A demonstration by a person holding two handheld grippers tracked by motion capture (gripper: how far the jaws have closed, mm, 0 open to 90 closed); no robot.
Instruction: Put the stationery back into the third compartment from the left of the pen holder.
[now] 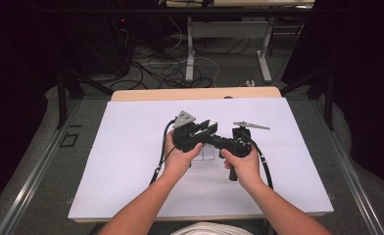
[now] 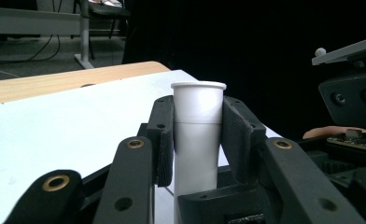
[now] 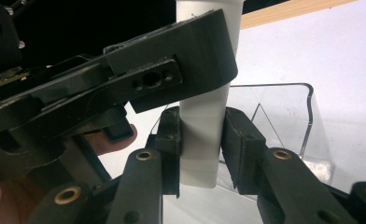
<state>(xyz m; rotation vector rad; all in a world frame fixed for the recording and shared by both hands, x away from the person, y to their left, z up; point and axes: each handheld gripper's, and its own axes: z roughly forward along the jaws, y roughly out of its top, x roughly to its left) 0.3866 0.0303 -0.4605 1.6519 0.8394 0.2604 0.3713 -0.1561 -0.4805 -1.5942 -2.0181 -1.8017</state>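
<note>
A white plastic tube (image 2: 197,135) stands upright between the two black jaws of my left gripper (image 2: 197,122), whose pads press on both its sides just below the rim. In the high view both hands hold the grippers nose to nose over the middle of the white sheet, the left gripper (image 1: 205,130) pointing right and the right gripper (image 1: 218,140) pointing left. My right gripper (image 3: 200,144) has its jaws around the lower part of the tube (image 3: 199,140). One pad lies along the tube and a thin gap shows at the other. The left gripper's body (image 3: 125,88) crosses above.
A clear plastic container (image 3: 284,116) stands on the white sheet (image 1: 131,161) just behind the tube. The wooden table edge (image 1: 195,93) runs along the far side. Beyond it are table legs and cables on the floor. The right gripper's body (image 2: 354,98) sits close at the right.
</note>
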